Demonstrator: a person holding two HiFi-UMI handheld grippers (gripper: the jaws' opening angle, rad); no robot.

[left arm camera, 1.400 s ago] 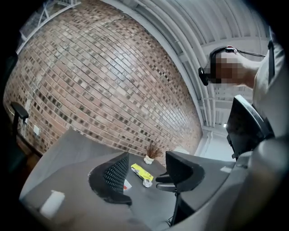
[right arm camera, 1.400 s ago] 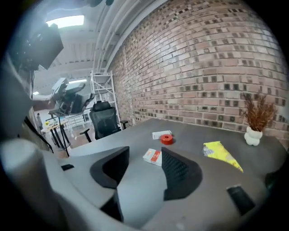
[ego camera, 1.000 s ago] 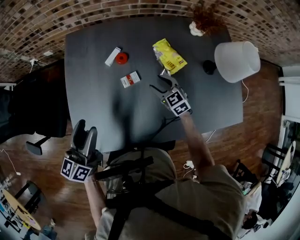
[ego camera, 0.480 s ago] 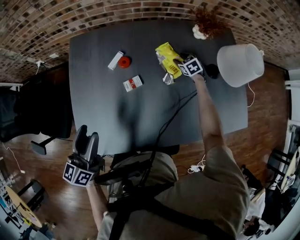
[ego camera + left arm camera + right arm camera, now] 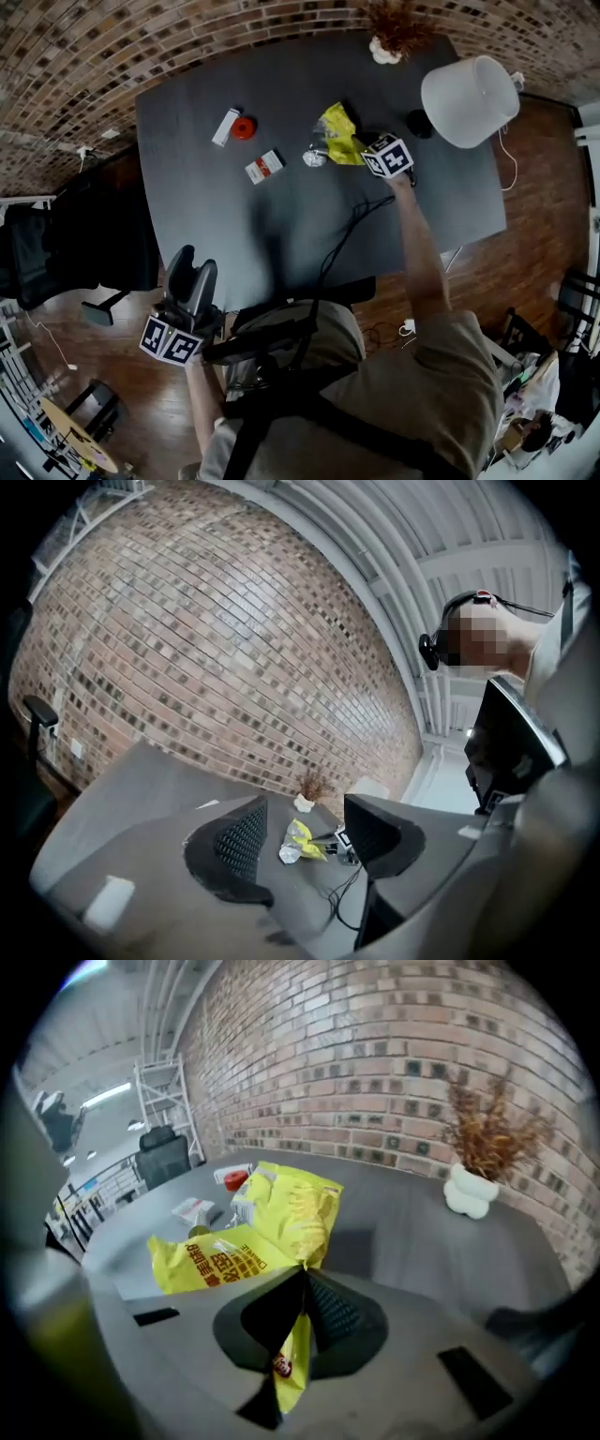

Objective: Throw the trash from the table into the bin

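Observation:
A yellow chip bag (image 5: 337, 122) lies crumpled near the back middle of the dark table (image 5: 187, 216), its silver inside (image 5: 314, 157) showing. My right gripper (image 5: 361, 142) reaches in from the bag's right. Its jaws have just been closing and now pinch the bag's edge (image 5: 281, 1222) between them, so the right gripper (image 5: 302, 1279) is shut on it. My left gripper (image 5: 192, 267) hangs off the table's front left edge, open with nothing between its fingers. In the left gripper view the left gripper (image 5: 305, 832) looks level across the table at the bag (image 5: 300, 844).
A red cap (image 5: 244, 128), a small white box (image 5: 226, 120) and a red-and-white packet (image 5: 264, 166) lie left of the bag. A white lampshade (image 5: 469, 100) and a dried plant in a white vase (image 5: 389, 47) stand at the back right. A black chair (image 5: 84, 244) stands left of the table.
My right gripper moved from mid-table back to the yellow bag and shut on its edge. The bag has crumpled and shifted. The left gripper barely drifted.

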